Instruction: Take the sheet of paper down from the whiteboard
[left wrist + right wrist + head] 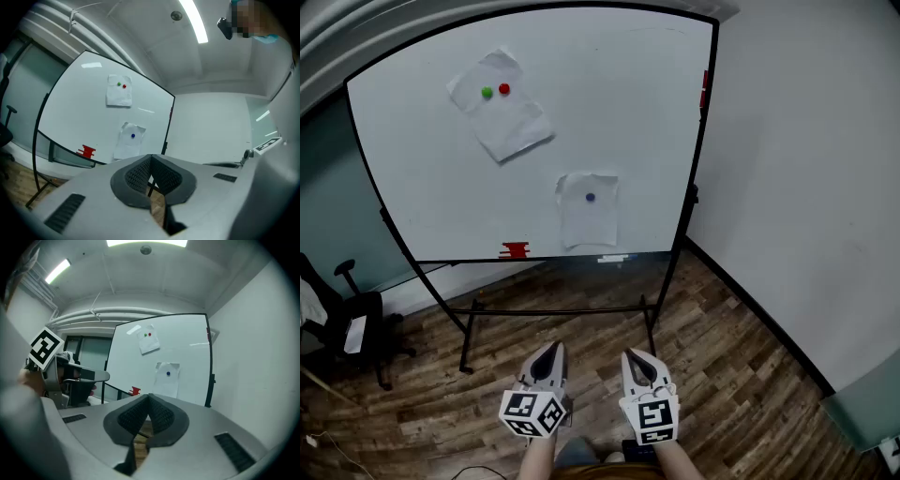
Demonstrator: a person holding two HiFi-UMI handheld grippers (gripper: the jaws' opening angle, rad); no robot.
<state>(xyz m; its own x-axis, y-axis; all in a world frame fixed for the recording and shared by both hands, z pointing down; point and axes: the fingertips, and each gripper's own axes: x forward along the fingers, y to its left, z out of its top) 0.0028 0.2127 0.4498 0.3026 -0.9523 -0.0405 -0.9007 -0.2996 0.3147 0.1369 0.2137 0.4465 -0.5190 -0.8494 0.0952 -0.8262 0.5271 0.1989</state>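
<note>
**A:** Why are your grippers carried like that?

**B:** My left gripper (pixel 550 351) and my right gripper (pixel 634 357) are both pinched fully together with nothing between the pads. I hold them level and side by side, low in front of me over the wooden floor (pixel 722 366). I judge this a rest pose: I am well apart from the whiteboard (pixel 412 159), so there is nothing to open for yet.

**A:** And the paper?

**B:** There are 2 sheets up there. The lower sheet (pixel 587 225) hangs near the bottom edge, toward the right-hand corner, pinned by 1 blue magnet (pixel 590 197) close to its top. That leaves its lower part loose, and its top corners curl. The upper sheet (pixel 514 122) sits tilted toward the top left corner, held by a green magnet (pixel 487 92) and a red magnet (pixel 504 88) side by side. Which sheet is meant, I cannot tell.

**A:** So what does the first move need?

**B:** Probably a step closer, then 1 gripper to steady the sheet while the other lifts its magnet. Otherwise the paper would drop. A red object (pixel 515 249) rests on the bottom edge; it plays no part.
</note>
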